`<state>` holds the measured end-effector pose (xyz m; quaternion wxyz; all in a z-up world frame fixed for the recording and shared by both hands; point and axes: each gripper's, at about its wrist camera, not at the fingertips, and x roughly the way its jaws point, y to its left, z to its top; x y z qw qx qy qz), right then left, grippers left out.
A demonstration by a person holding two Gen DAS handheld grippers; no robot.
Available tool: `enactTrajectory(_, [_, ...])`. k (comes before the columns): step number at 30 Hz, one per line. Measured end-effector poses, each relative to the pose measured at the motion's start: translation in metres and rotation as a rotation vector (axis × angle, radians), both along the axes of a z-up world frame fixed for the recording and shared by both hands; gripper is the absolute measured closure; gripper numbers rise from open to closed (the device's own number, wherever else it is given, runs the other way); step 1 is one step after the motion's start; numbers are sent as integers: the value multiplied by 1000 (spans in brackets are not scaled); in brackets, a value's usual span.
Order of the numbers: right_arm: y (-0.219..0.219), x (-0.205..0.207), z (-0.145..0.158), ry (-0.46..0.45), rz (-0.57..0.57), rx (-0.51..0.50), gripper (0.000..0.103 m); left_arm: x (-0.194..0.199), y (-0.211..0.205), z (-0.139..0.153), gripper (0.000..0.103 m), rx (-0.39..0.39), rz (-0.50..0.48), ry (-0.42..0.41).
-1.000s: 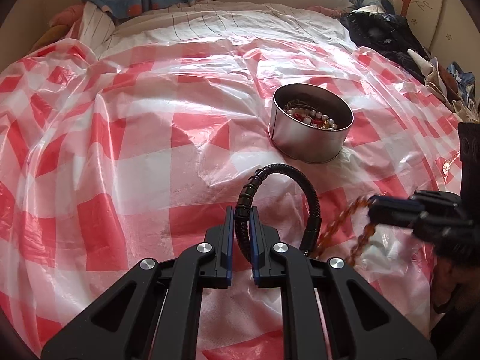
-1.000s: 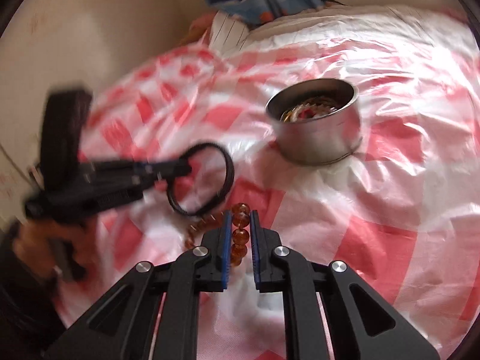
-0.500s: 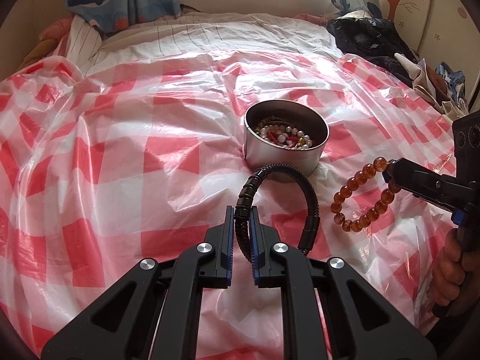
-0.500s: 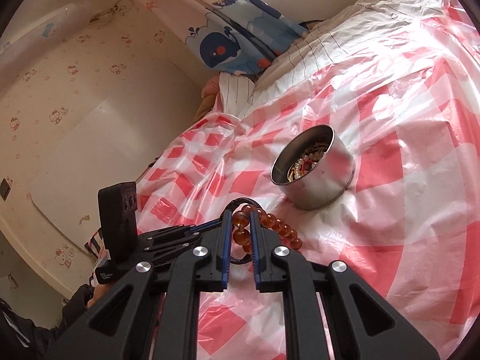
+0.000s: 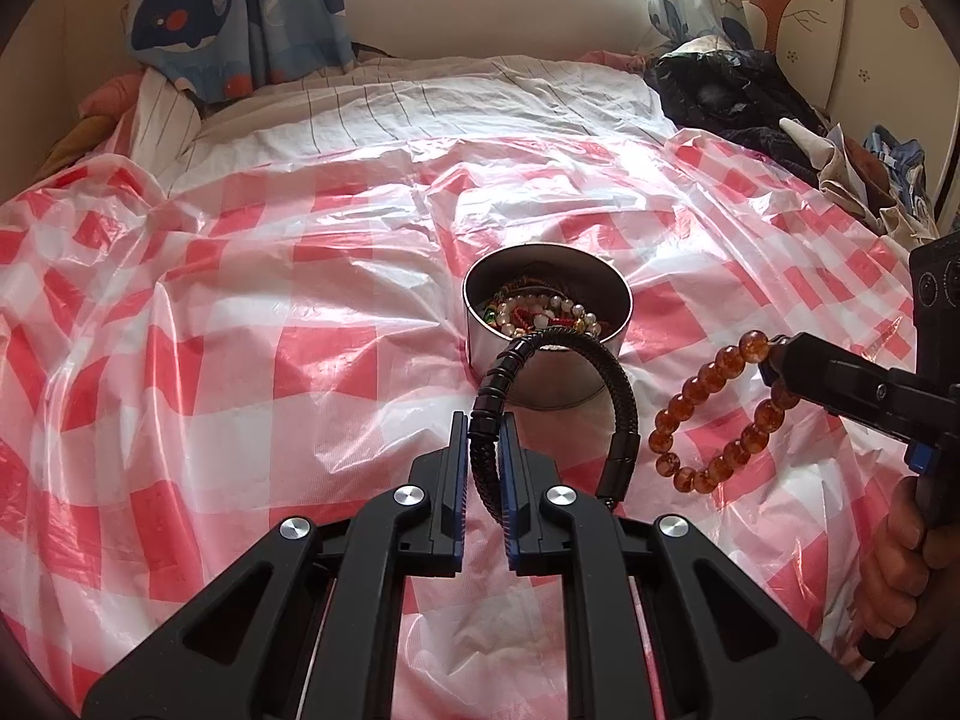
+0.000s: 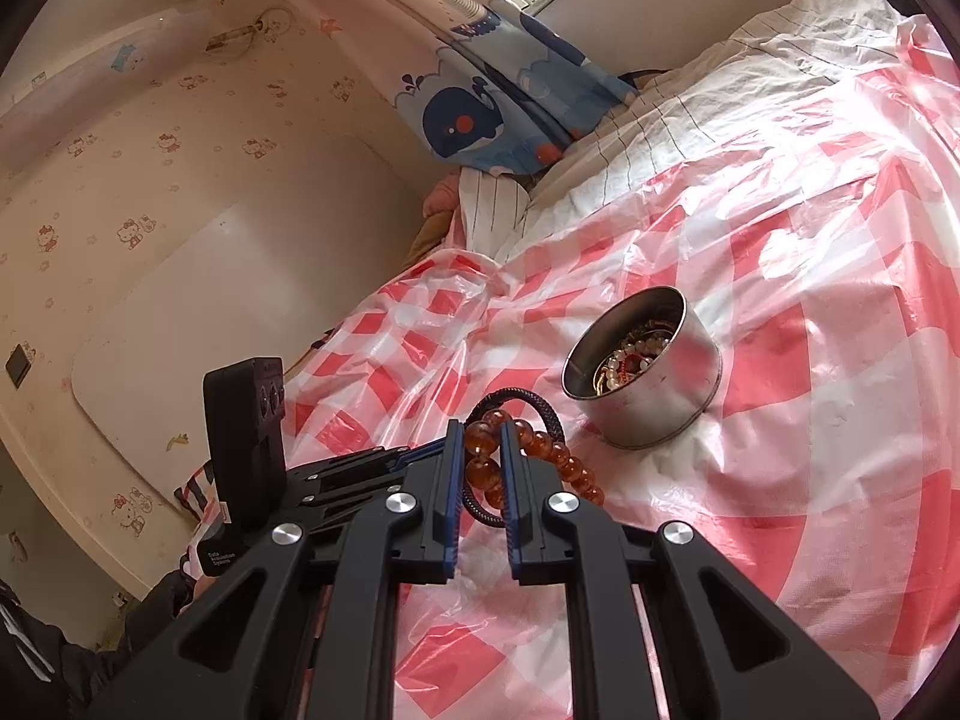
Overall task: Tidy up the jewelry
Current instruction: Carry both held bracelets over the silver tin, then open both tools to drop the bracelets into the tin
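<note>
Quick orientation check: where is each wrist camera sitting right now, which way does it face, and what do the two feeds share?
Left wrist: behind the left tool, facing up the bed toward the window; it grips the black bracelet; the right tool and its hand show.
Right wrist: behind the right tool, tilted, facing the wall; it grips the amber bead bracelet; the left tool shows.
Shared: metal tin of jewelry, both bracelets, checkered plastic sheet, whale curtain.

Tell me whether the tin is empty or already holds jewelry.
Holds jewelry. The tin stands upright with no lid on it, and pearl and red beads lie piled inside, below its rim.
</note>
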<state>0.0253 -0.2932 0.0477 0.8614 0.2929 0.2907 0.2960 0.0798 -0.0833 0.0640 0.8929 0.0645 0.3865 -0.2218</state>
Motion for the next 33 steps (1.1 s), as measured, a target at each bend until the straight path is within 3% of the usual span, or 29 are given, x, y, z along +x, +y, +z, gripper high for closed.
enactTrajectory(11, [-6, -5, 4, -25, -13, 23, 90, 0, -7, 4, 94, -6, -7, -15])
enactTrajectory(16, [-9, -1, 11, -42, -19, 38, 90, 4, -11, 15, 94, -61, -23, -16])
enactTrajectory(23, [-15, 23, 35, -87, -28, 33, 90, 36, -27, 28, 94, -96, -12, -18])
enactTrajectory(29, [-14, 46, 50, -111, -25, -4, 90, 71, -48, 17, 93, -127, -16, 26])
enactTrajectory(30, [-12, 52, 52, -116, -25, -16, 90, 79, -53, 12, 89, -117, -23, 41])
enactTrajectory(31, [-9, 57, 54, -120, -28, -39, 90, 86, -56, 6, 77, -93, -23, 55])
enactTrajectory(33, [3, 74, 55, -116, -47, -165, 90, 97, -51, -3, 65, -60, 27, 68])
